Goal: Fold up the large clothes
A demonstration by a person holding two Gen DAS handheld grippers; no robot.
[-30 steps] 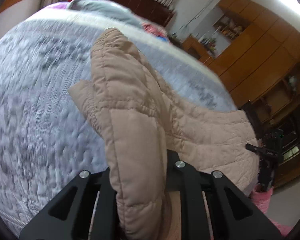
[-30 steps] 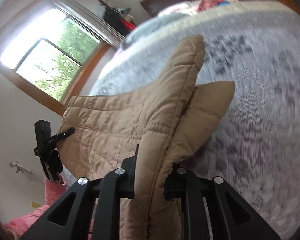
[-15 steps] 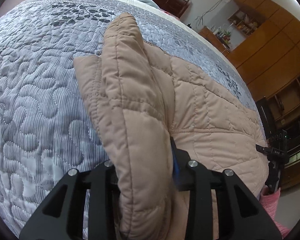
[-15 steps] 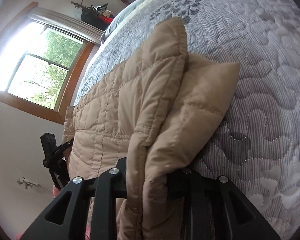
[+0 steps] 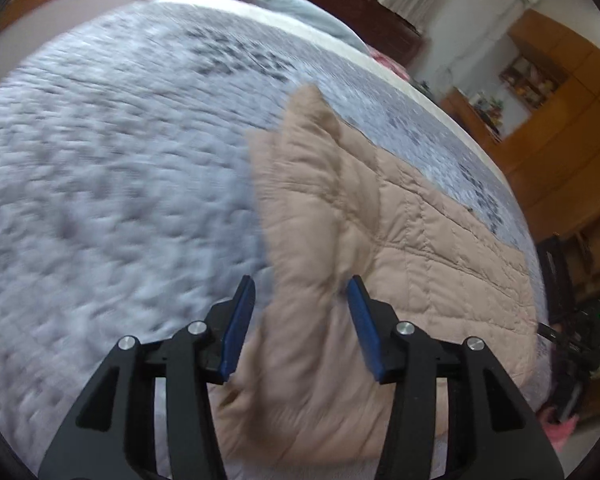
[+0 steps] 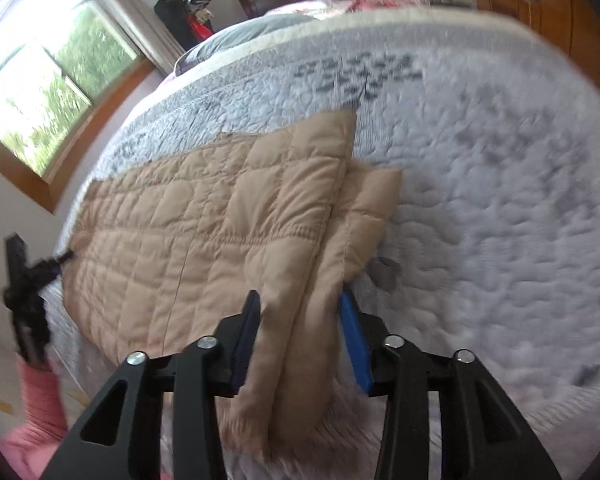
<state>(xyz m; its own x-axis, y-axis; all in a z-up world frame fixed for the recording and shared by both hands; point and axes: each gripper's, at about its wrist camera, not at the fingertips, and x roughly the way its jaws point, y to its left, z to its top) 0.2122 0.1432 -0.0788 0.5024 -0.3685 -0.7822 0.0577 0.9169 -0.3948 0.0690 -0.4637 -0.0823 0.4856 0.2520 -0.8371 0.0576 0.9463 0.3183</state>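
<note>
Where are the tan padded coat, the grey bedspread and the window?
tan padded coat (image 6: 204,216), right wrist view, quilted top panel
grey bedspread (image 5: 100,184), left wrist view, bare quilted area
window (image 6: 48,92), right wrist view, glass pane

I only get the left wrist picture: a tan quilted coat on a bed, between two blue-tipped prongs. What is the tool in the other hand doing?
Observer: The right gripper is open, its jaws standing either side of the folded edge of the coat without pinching it.
Operator: Does the coat lie neatly on that side?
Observer: Mostly flat on the quilt, but a lower layer pokes out past the top layer's edge.
Operator: Is there anything beyond the bed that I miss?
Observer: A big wood-framed window beside the bed, with green trees outside.
</note>
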